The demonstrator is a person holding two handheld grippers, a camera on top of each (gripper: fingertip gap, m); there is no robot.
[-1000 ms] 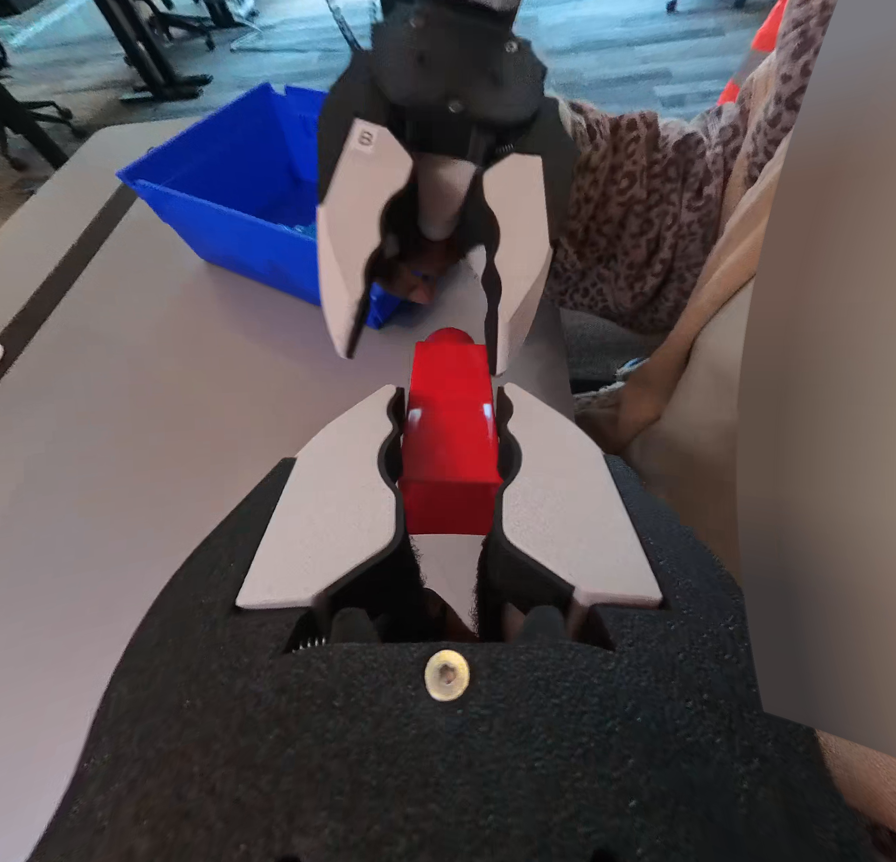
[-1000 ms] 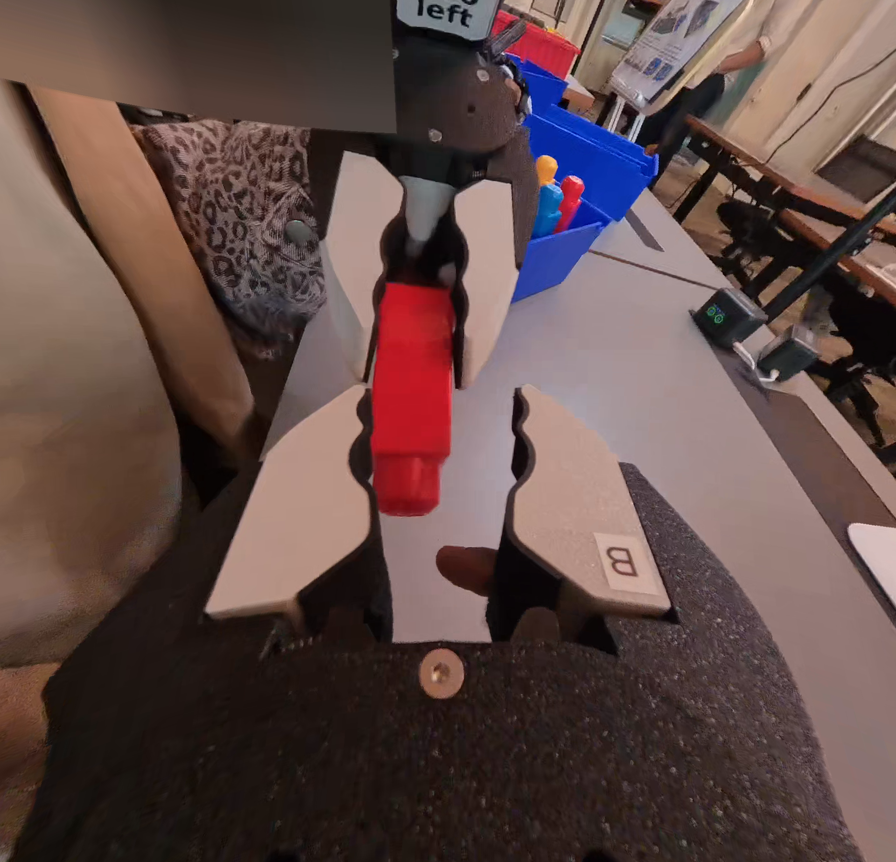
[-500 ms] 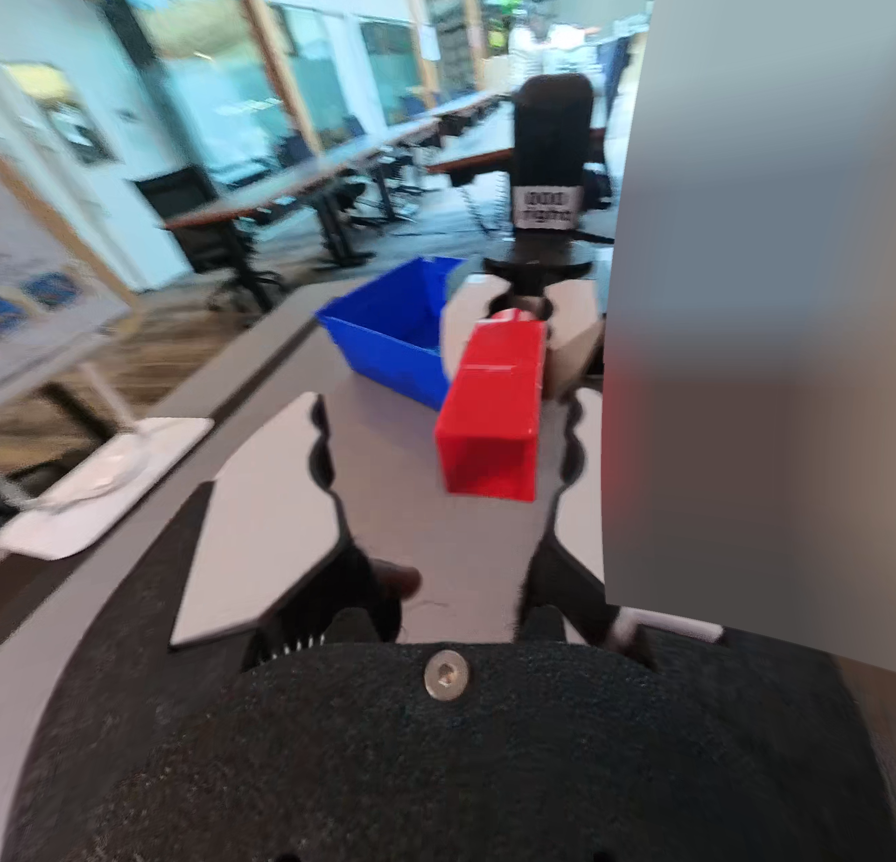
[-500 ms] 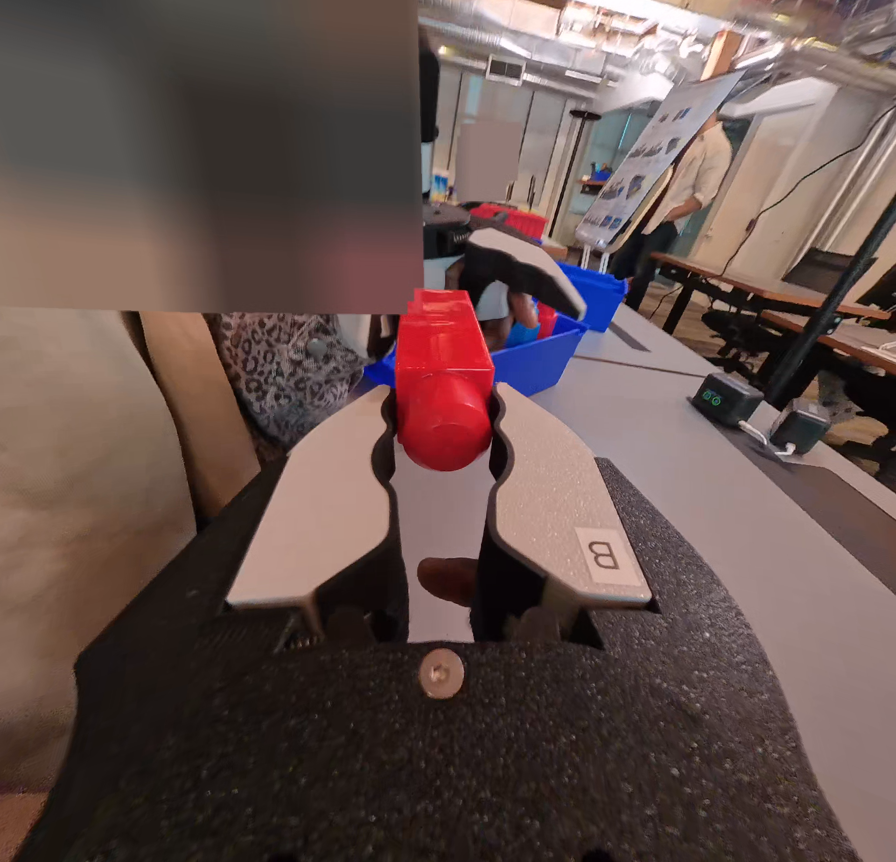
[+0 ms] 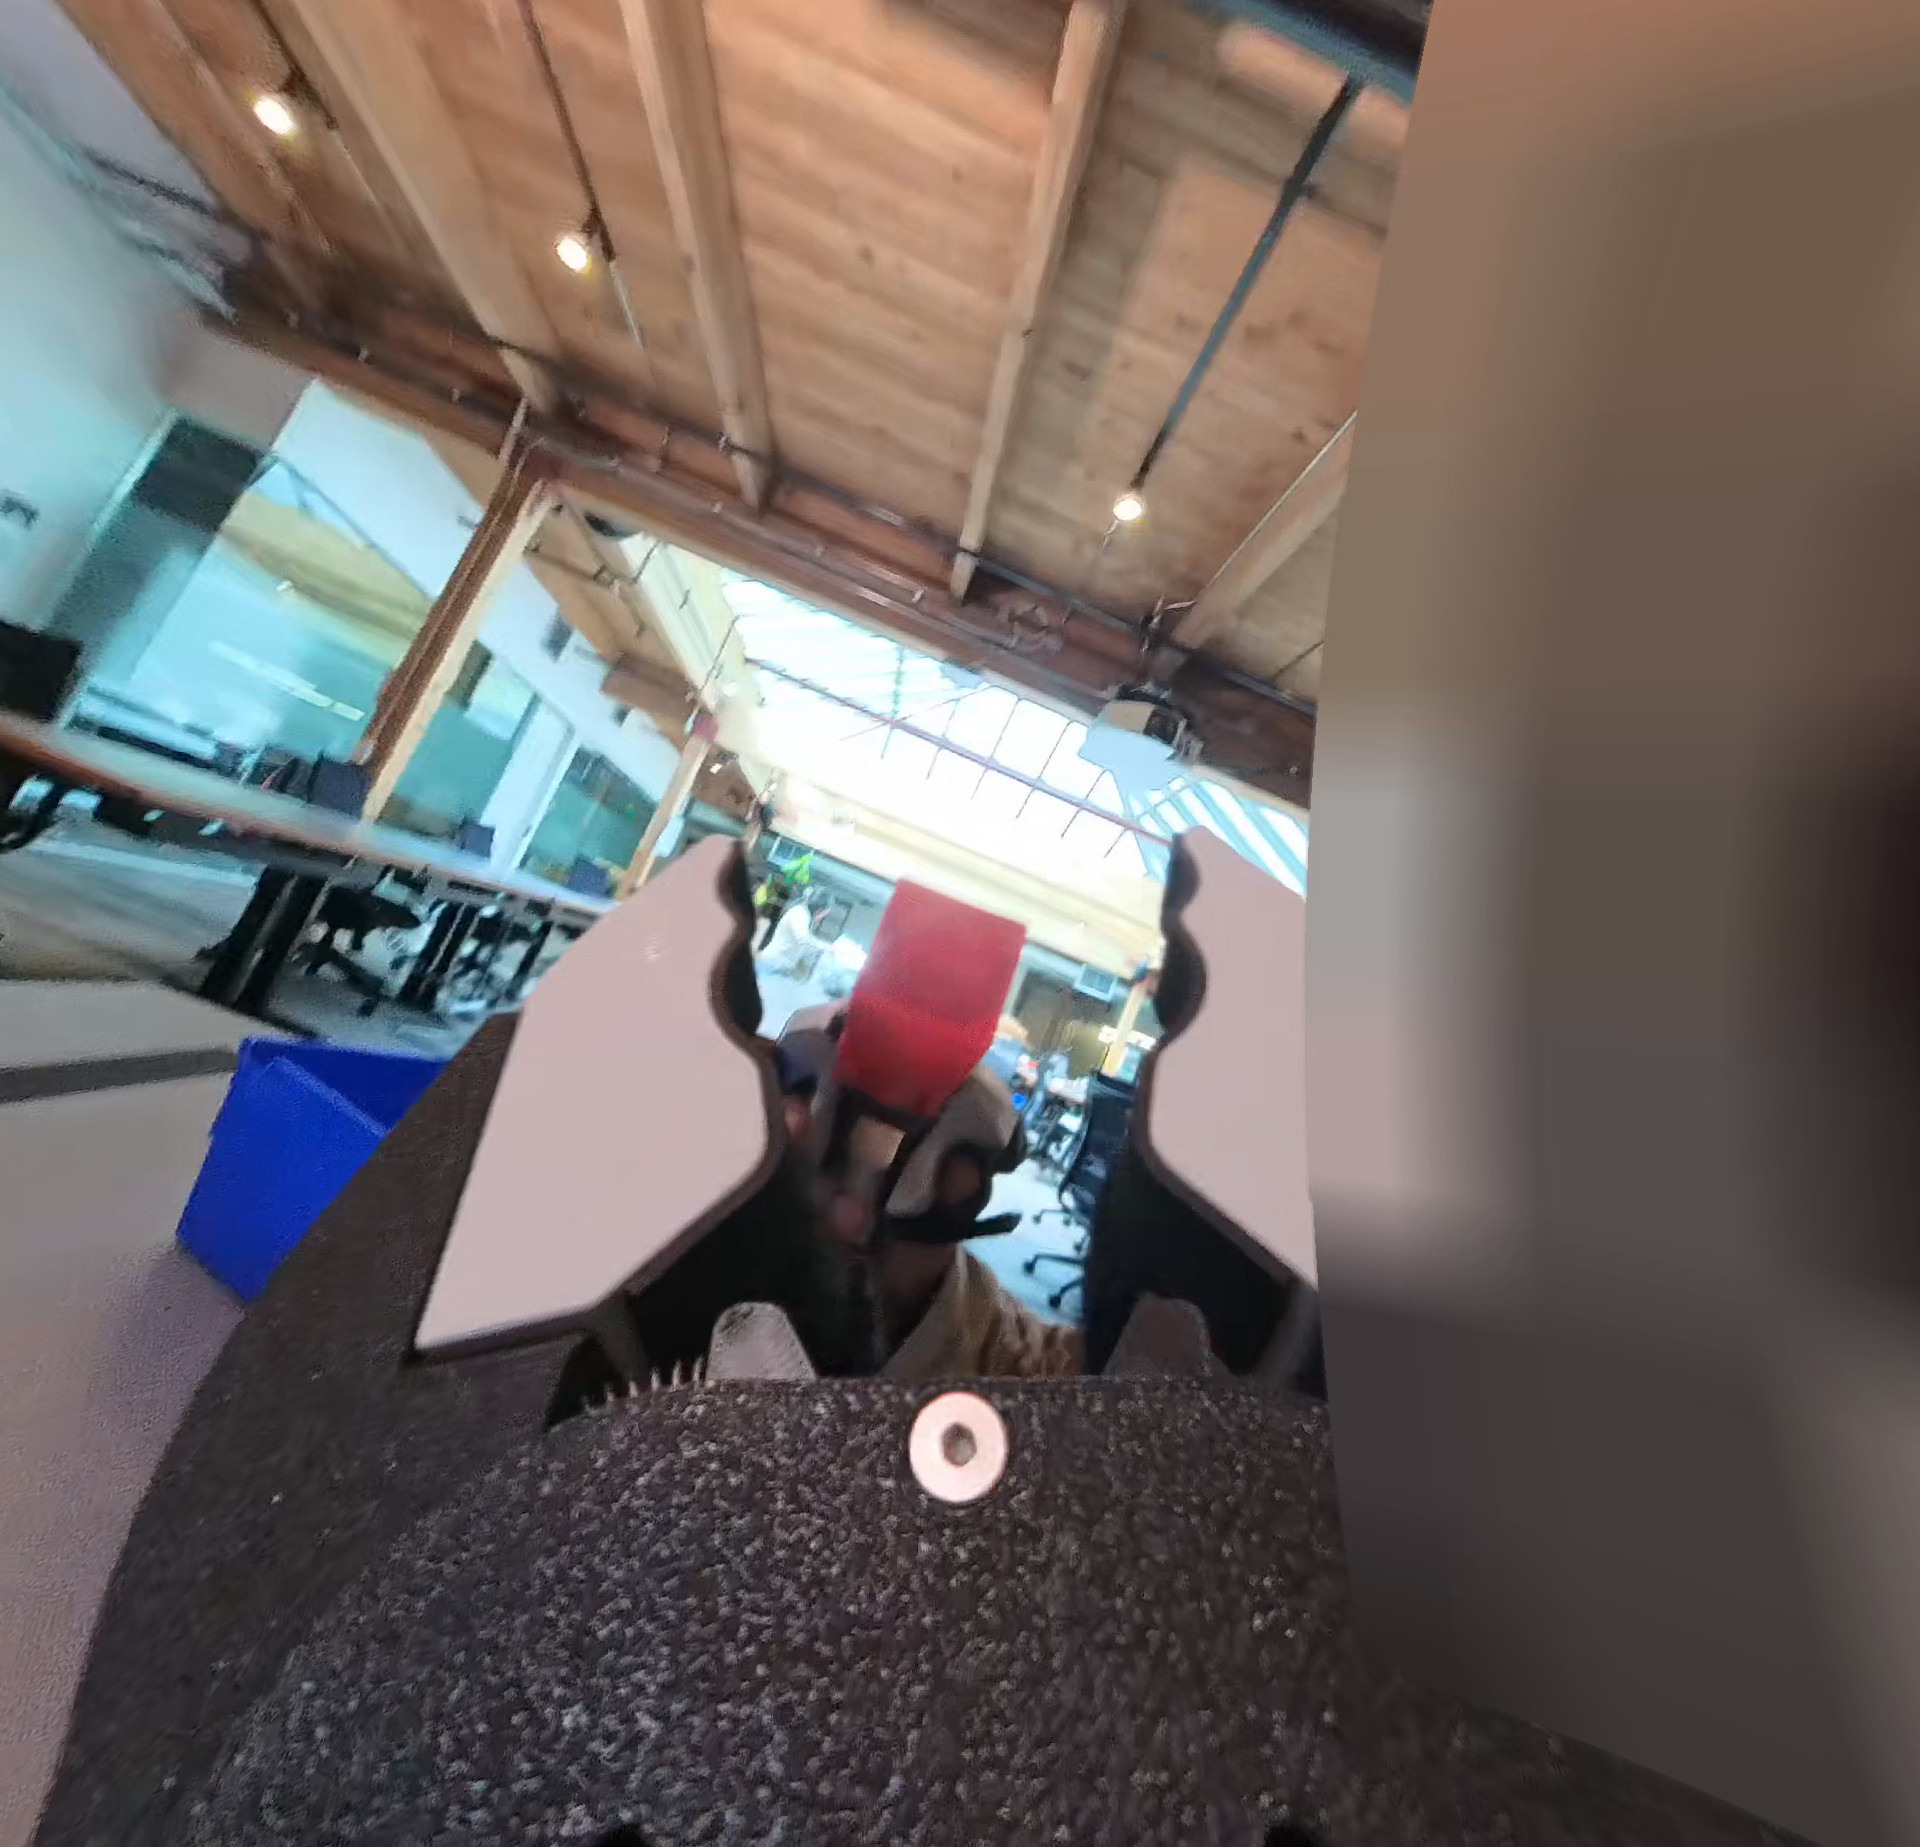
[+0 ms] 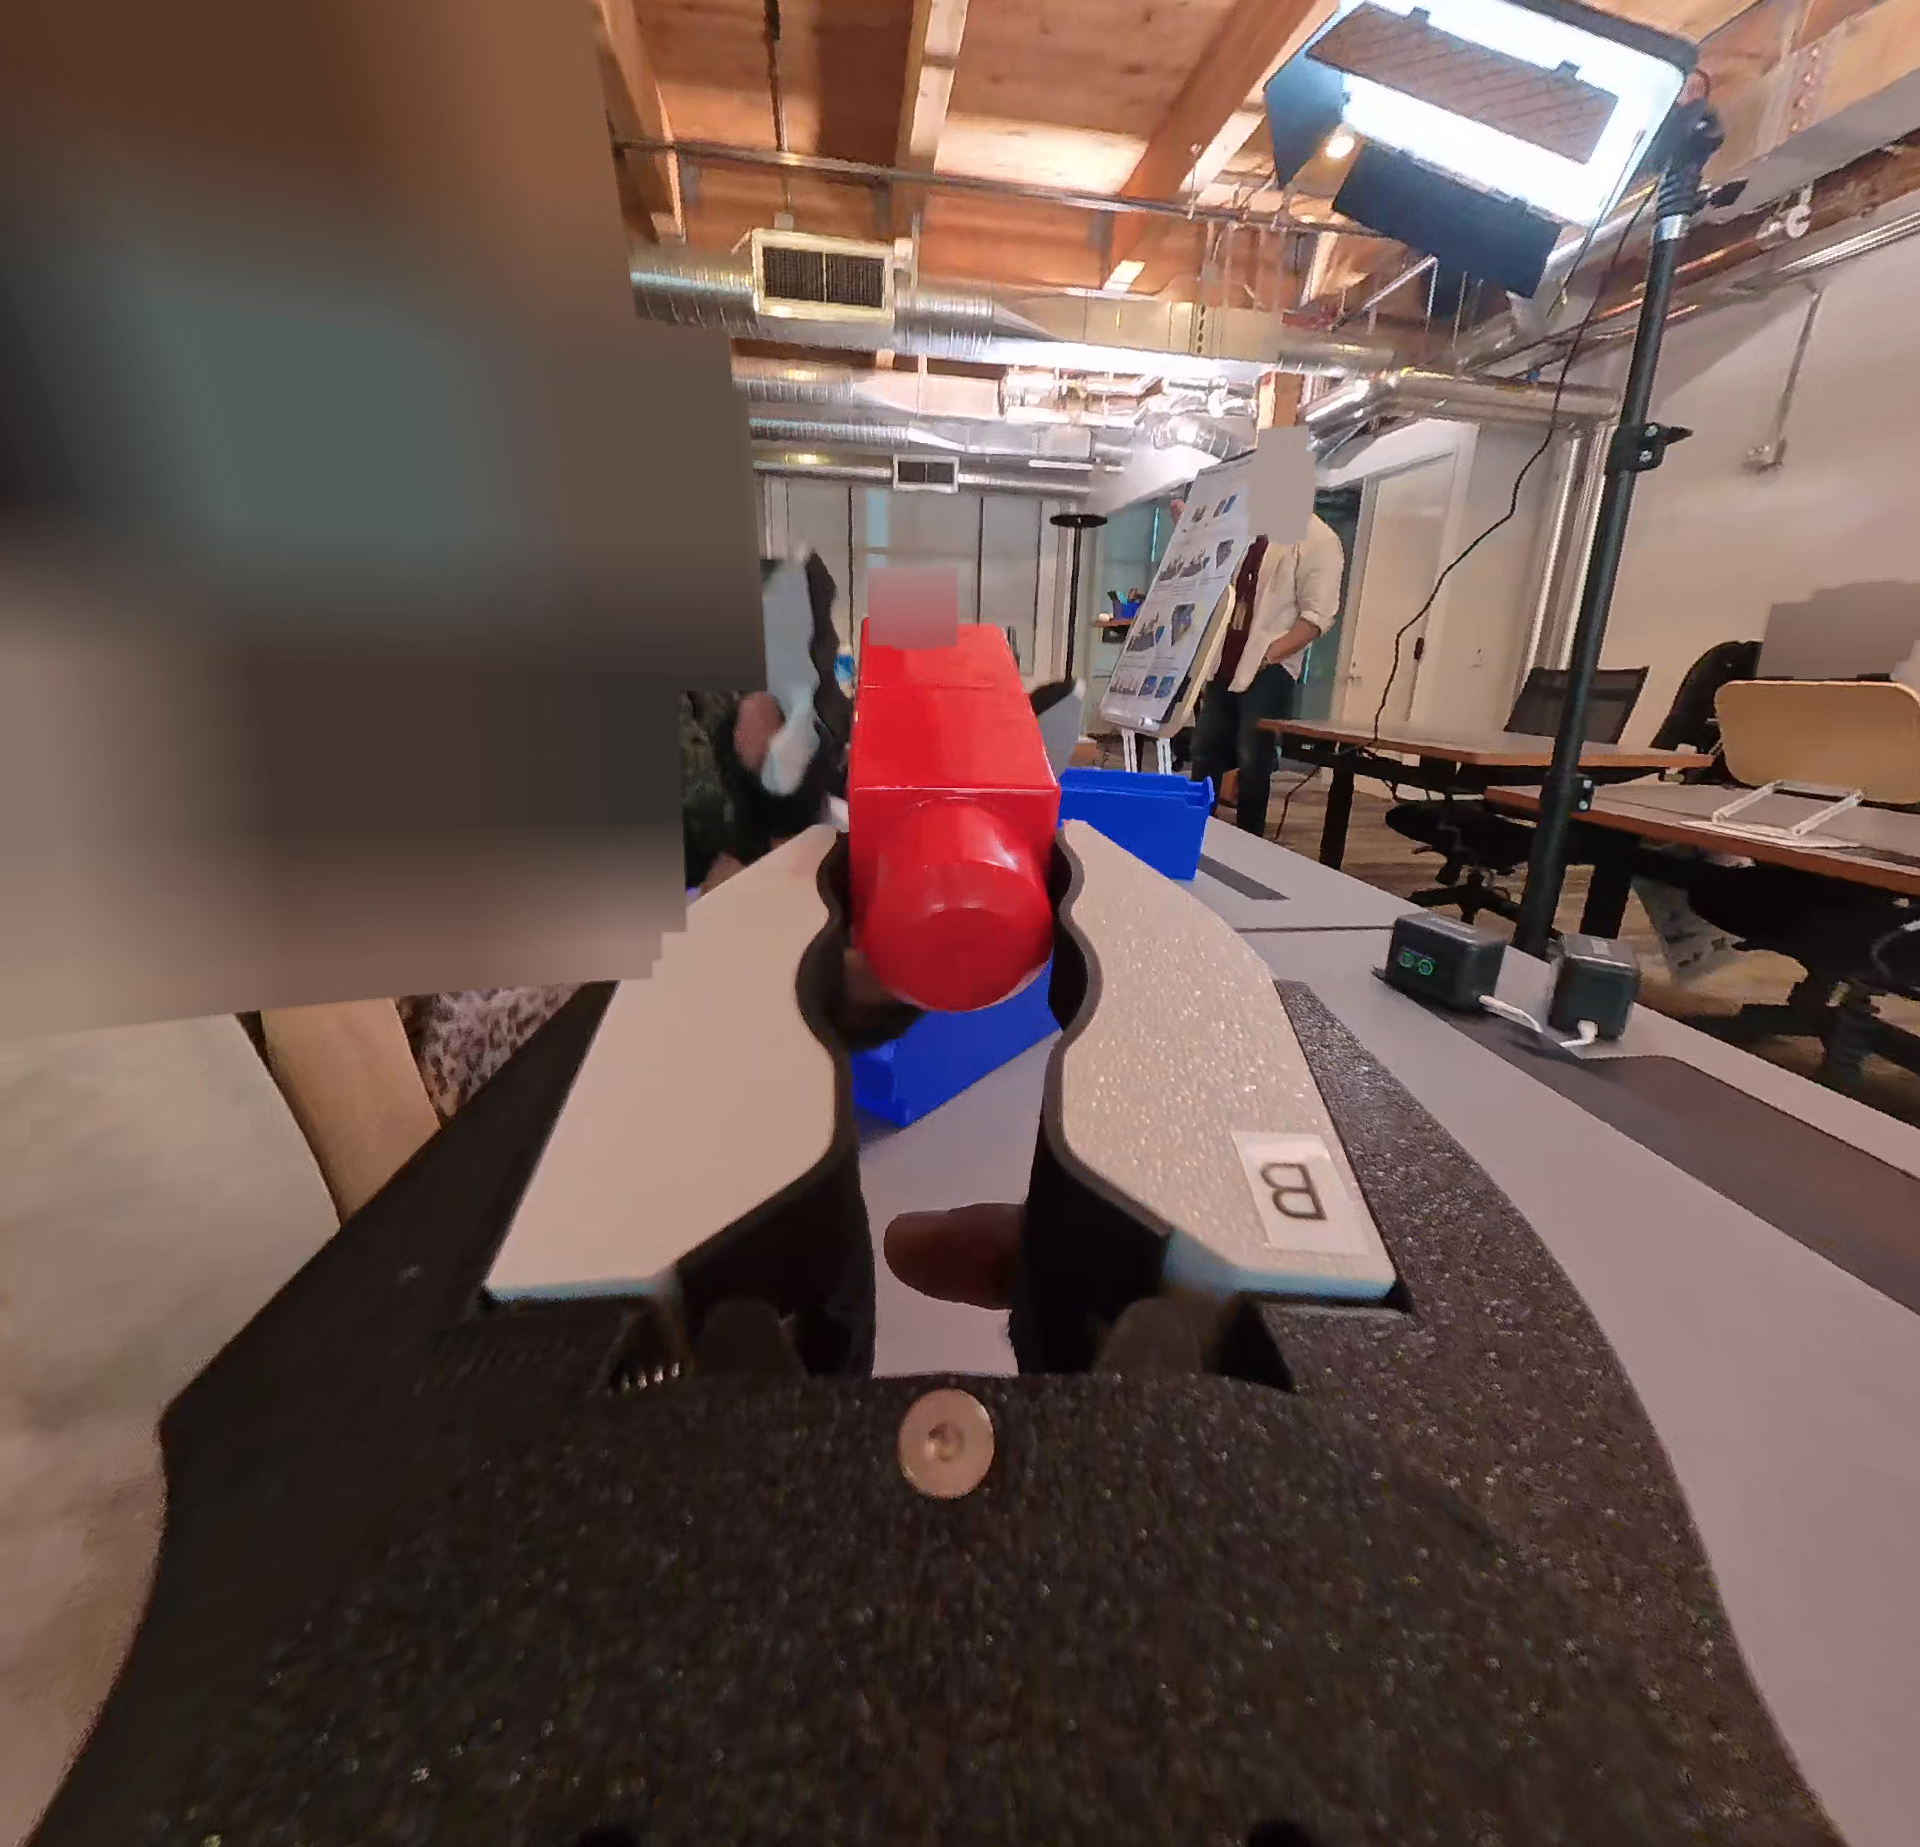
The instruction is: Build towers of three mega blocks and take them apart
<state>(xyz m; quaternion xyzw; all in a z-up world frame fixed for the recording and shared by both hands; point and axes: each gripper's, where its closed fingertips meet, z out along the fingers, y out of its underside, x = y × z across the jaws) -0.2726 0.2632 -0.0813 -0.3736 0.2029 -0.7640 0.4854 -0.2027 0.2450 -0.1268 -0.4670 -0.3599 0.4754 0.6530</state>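
Observation:
In the right wrist view, my right gripper (image 6: 951,841) is shut on a stack of red mega blocks (image 6: 945,737). Both pads press its sides at the end whose round stud faces the camera. The stack points away from me, above the grey table (image 6: 1558,1330). My left gripper's fingers (image 6: 795,675) show behind the stack, spread apart and clear of it. In the left wrist view, my left gripper (image 5: 956,852) is wide open and empty, tilted up toward the ceiling. The red stack (image 5: 925,987) shows farther off between its fingers, held by the right gripper (image 5: 914,1122).
A blue bin (image 6: 1132,821) stands on the table behind the stack; it also shows low on the left in the left wrist view (image 5: 281,1153). Two black boxes with a cable (image 6: 1444,961) and a light stand (image 6: 1590,654) are at the right. A person (image 6: 1278,634) stands far back.
My left gripper let go of the red stack, opened wide, drew back and tilted upward. My right gripper shut on the stud end and now holds the stack alone, raised level.

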